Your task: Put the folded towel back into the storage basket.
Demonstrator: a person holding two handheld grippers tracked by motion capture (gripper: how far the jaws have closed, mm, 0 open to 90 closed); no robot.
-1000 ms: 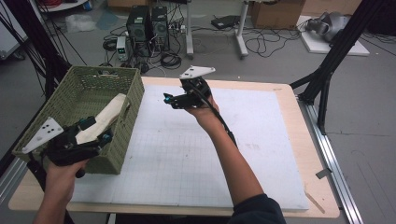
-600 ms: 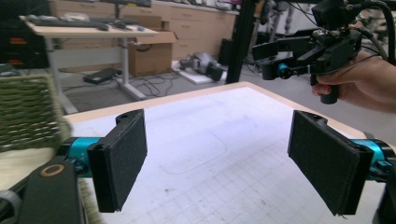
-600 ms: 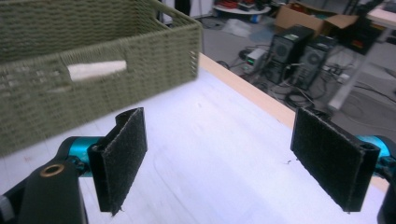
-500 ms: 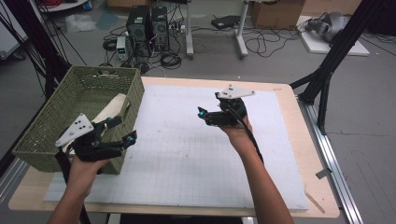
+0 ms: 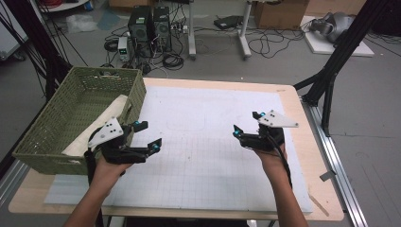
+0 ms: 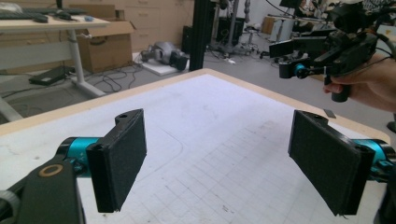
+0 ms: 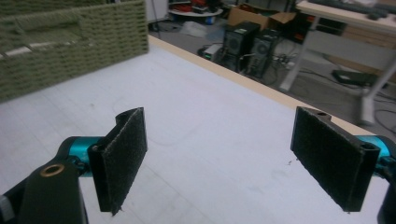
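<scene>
Both hands drew nearer; left gripper [image 5: 145, 135] beside basket [image 5: 56, 156], right gripper [image 5: 247, 126] mid-mat; fingers released, empty.

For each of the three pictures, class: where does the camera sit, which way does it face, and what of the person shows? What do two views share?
High view: above the person's side, facing forward and down; forearms, left gripper, right gripper.
Left gripper view: on the left gripper, facing across the white gridded mat; right hand.
Right gripper view: on the right gripper, facing the green woven basket.
Shared: the mat.
</scene>
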